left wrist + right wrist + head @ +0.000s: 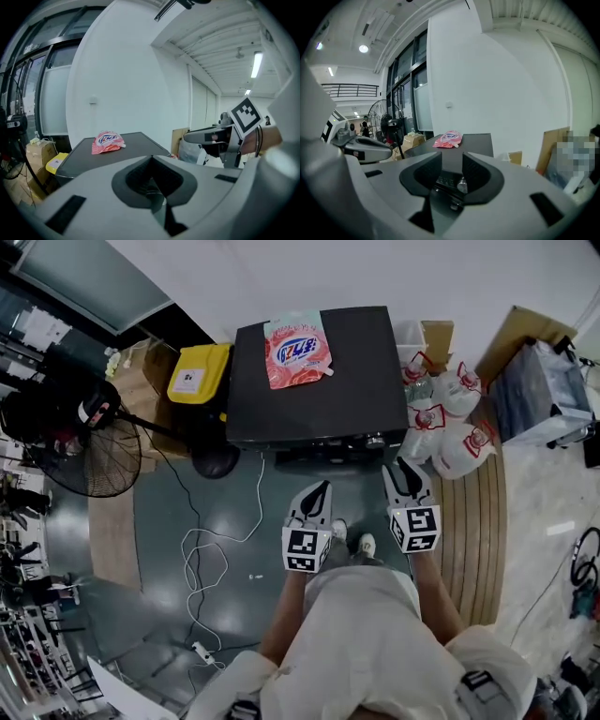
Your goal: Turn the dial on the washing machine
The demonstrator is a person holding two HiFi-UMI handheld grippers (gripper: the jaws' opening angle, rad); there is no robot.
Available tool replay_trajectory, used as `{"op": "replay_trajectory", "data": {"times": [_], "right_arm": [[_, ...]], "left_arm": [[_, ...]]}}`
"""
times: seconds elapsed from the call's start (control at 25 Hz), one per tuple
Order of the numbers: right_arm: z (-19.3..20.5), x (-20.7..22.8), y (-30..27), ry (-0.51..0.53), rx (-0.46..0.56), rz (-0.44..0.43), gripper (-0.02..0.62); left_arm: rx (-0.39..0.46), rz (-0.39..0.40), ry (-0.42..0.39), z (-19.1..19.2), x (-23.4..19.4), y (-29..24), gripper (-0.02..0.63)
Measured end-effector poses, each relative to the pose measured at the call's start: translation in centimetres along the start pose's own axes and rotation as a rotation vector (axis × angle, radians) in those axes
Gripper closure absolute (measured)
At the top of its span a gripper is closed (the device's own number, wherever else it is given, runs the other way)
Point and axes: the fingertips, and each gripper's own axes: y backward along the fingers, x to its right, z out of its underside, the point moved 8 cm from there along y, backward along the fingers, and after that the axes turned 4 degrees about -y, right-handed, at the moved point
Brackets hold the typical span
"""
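Only overhead — floor cable (201, 549) near washing machine (366, 371).

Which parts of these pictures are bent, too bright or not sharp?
Head view: strong wide-angle bending, yet the washing machine and pink pouch are sharp. Left gripper view: black round border, a bright ceiling lamp, soft foreground. Right gripper view: same border; a mosaic patch at right.
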Motion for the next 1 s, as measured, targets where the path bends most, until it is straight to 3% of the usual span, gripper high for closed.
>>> {"op": "replay_trajectory", "data": {"times": [0.48,1.0], "right_arm": [[5.3,1.1,-5.2,0.024,-0.111,0.072,0.417],[10.1,2.4,-9.2,-0.034,-0.22,0.193,0.405]], "left_arm": [[-0.082,0.128,-0.016,3.7,-0.6,-5.5,0.594],[-0.117,0.327,-0.028,6.0,-2.2,-10.9,0.594]]}}
